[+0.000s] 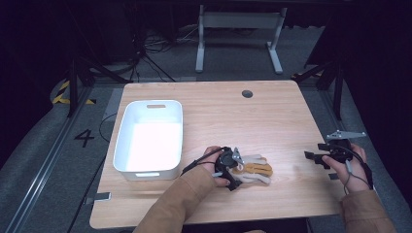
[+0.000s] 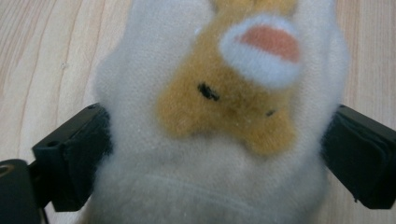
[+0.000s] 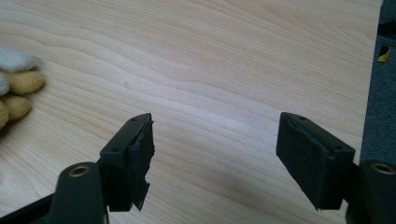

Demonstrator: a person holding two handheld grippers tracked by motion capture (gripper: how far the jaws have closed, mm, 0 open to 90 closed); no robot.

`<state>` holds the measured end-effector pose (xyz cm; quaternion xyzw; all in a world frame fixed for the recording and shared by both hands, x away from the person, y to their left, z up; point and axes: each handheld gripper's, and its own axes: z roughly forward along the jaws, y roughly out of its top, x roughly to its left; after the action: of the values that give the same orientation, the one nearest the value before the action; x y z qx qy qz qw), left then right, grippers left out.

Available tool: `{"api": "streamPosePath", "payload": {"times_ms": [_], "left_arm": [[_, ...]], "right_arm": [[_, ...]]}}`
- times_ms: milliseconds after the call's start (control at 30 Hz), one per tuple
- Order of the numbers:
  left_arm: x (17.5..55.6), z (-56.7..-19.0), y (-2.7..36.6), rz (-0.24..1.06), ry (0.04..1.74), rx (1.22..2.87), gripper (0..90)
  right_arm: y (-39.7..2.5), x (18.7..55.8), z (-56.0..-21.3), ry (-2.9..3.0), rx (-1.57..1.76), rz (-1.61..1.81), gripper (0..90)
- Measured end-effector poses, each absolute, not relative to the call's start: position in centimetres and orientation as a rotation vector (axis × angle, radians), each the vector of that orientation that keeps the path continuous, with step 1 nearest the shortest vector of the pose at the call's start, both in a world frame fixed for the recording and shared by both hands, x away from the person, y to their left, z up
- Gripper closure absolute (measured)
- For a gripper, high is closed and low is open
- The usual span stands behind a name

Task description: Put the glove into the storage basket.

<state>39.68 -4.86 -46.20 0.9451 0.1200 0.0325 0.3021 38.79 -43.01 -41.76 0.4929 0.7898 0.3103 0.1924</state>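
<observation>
Grip comes first: your left gripper [image 1: 235,171] has its jaws on both flanks of the plush toy [image 2: 219,121], which lies on the table [image 1: 272,121] at lower centre of the high view. The pads seem to press into fur, though the close view is too soft to judge how deep. Squeeze until the body firms, then lift straight up before swinging toward the white bin [image 1: 130,127] at left. Your right gripper [image 3: 215,154] hangs open over bare wood at lower right; leave it there.

floor: grey carpet [image 1: 39,145] (marked "4") | room dark | table [image 1: 272,116]: light wood
</observation>
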Motion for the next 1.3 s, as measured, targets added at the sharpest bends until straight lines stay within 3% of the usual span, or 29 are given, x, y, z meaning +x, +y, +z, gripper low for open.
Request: {"api": "streamPosePath", "payload": {"times_ms": [100, 433, 500, 533, 567, 633, 700, 867, 1033, 1300], "left_arm": [[39.6, -46.4, -5.2, 0.085, 0.315, 2.5, 0.0], [39.5, -46.7, -5.9, 0.107, 0.34, 2.45, 0.4], [39.5, -46.4, -5.9, 0.105, 0.324, 2.44, 7.9], [39.4, -46.2, -5.9, 0.094, 0.315, 2.436, 25.4], [39.4, -46.1, -5.9, 0.095, 0.308, 2.436, 25.4], [39.2, -46.0, -6.1, 0.106, 0.341, 2.424, 36.1], [39.0, -45.9, -6.2, 0.114, 0.377, 2.425, 38.4], [38.7, -45.3, -6.2, 0.115, 0.41, 2.469, 57.0], [38.7, -45.1, -6.1, 0.128, 0.427, 2.478, 67.9], [38.9, -45.2, -5.9, 0.115, 0.433, 2.46, 69.6]], "right_arm": [[-42.9, 38.8, -41.8, 2.219, 1.384, 0.87, 28.4], [-42.9, 38.9, -42.1, 2.226, 1.386, 0.864, 28.5], [-42.9, 38.9, -42.1, 2.226, 1.386, 0.864, 28.5], [-42.9, 38.9, -42.1, 2.226, 1.387, 0.863, 28.5], [-42.9, 38.9, -42.1, 2.226, 1.387, 0.863, 28.5], [-42.8, 38.9, -42.1, 2.23, 1.388, 0.862, 28.5], [-42.8, 38.8, -42.2, 2.229, 1.391, 0.859, 28.5], [-42.5, 38.8, -42.3, 2.24, 1.386, 0.852, 28.5], [-42.4, 38.9, -42.4, 2.24, 1.381, 0.849, 28.6], [-42.7, 38.9, -42.3, 2.233, 1.387, 0.859, 28.8]]}}
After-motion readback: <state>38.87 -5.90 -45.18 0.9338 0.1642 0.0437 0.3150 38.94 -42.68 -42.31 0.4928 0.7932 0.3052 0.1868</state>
